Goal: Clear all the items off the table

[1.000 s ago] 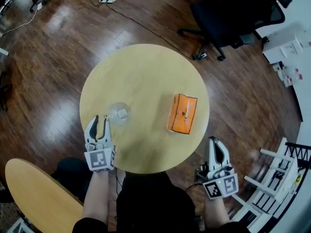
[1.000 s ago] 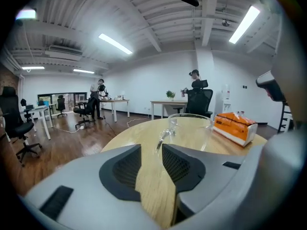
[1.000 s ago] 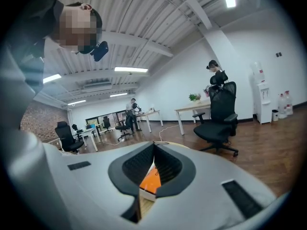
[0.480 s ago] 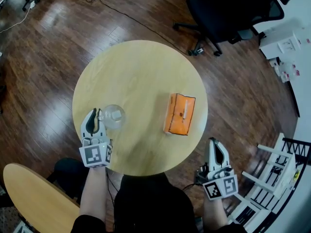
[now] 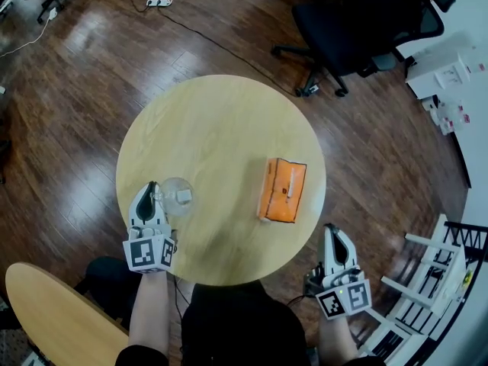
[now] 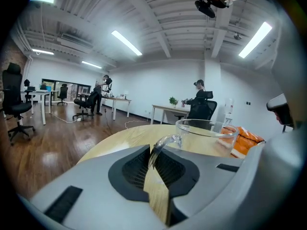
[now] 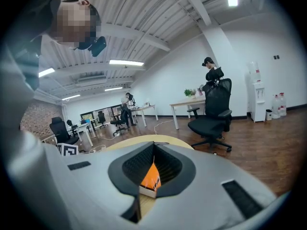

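A clear glass mug point(image 5: 178, 196) stands near the left front edge of the round wooden table point(image 5: 221, 128). My left gripper point(image 5: 153, 191) is at its handle. In the left gripper view the curved handle point(image 6: 162, 144) runs down into the narrow gap of my left gripper point(image 6: 153, 161), whose jaws are closing and grip it. An orange packet point(image 5: 282, 190) lies flat on the table's right half. My right gripper point(image 5: 333, 235) hovers off the table's front right edge, shut and empty. In the right gripper view, my right gripper point(image 7: 152, 163) points at the orange packet point(image 7: 151, 177).
A black office chair point(image 5: 366, 21) stands beyond the table at the back right. A second wooden tabletop point(image 5: 53, 303) juts in at the lower left. A white rack point(image 5: 431, 280) stands on the floor at the right. A power strip point(image 5: 158, 1) and cable lie on the floor behind.
My left gripper moved forward to the mug and its jaws closed from wide open onto the handle. The right gripper stayed shut, hardly moving.
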Demonstrator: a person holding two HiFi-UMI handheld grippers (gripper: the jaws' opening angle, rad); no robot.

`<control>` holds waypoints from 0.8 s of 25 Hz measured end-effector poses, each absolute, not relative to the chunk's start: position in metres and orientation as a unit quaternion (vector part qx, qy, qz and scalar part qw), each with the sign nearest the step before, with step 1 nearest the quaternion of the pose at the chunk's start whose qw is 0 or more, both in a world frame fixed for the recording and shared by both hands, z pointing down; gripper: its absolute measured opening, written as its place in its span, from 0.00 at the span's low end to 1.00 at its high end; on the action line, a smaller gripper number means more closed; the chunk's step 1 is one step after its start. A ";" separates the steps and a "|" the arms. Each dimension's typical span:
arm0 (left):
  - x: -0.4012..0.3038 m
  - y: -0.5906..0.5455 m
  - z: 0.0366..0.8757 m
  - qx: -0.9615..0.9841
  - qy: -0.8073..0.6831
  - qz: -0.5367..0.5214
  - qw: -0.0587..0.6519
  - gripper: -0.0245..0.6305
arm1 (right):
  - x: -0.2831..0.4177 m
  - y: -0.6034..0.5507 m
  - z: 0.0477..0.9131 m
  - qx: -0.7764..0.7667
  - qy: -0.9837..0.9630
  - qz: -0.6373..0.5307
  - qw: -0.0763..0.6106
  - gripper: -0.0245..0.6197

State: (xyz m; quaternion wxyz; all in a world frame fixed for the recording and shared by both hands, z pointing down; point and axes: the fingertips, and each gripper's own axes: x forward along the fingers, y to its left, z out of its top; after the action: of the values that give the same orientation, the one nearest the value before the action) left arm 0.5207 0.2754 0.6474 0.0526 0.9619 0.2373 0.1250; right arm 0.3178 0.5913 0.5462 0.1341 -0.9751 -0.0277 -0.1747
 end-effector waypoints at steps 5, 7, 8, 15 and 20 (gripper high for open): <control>0.519 0.279 0.621 0.961 0.250 0.102 0.064 0.05 | 0.323 0.595 0.542 -0.978 -0.021 -0.159 0.136 0.05; 0.518 0.280 0.600 0.962 0.254 0.088 0.054 0.05 | 0.328 0.596 0.532 -0.979 -0.012 -0.150 0.136 0.05; 0.518 0.280 0.587 0.962 0.254 0.079 0.051 0.05 | 0.331 0.595 0.523 -0.981 -0.004 -0.141 0.135 0.05; 0.500 0.246 0.490 0.975 0.211 0.017 0.066 0.05 | 0.358 0.586 0.447 -0.989 0.074 -0.069 0.108 0.05; 0.451 0.198 0.438 0.985 0.152 -0.020 0.076 0.05 | 0.368 0.546 0.415 -0.981 0.167 -0.044 0.093 0.05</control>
State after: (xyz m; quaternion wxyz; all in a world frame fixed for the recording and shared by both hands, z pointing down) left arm 0.4511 0.1983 0.4380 0.0763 0.9852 0.1521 -0.0195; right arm 0.3676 0.5456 0.4146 0.0933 -0.9806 0.1669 -0.0436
